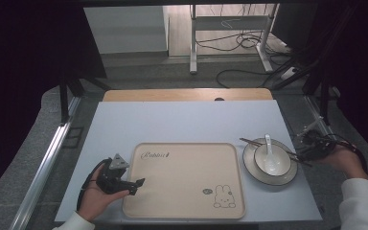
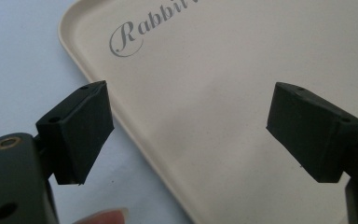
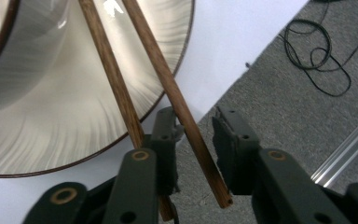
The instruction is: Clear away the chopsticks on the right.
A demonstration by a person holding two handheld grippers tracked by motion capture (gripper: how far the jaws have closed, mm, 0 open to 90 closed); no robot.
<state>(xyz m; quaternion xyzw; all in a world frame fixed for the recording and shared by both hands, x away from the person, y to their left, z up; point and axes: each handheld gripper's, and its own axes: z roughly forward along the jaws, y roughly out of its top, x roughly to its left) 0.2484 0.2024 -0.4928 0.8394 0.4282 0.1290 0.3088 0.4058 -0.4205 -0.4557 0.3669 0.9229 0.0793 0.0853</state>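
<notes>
A cream tray (image 1: 182, 177) printed with a rabbit lies at the table's front. To its right a dark-rimmed plate (image 1: 249, 167) bears a white bowl (image 1: 271, 160) with a white spoon (image 1: 268, 142) in it. Two wooden chopsticks (image 1: 256, 143) rest across the plate. My right gripper (image 1: 302, 152) sits at their right ends. In the right gripper view its jaws (image 3: 195, 123) stand a little apart around one chopstick (image 3: 154, 56), which is not pinched, while the other chopstick (image 3: 107, 65) passes outside the left jaw, over the plate (image 3: 51, 135). My left gripper (image 1: 137, 186) is open over the tray's left rim (image 2: 98, 88), holding nothing (image 2: 186, 126).
The pale blue table top (image 1: 182, 120) stretches behind the tray, with a wooden strip (image 1: 187, 94) at its far edge. Grey carpet with loose cables (image 3: 317, 46) lies beyond the table's right edge. A desk frame (image 1: 194, 43) stands farther back.
</notes>
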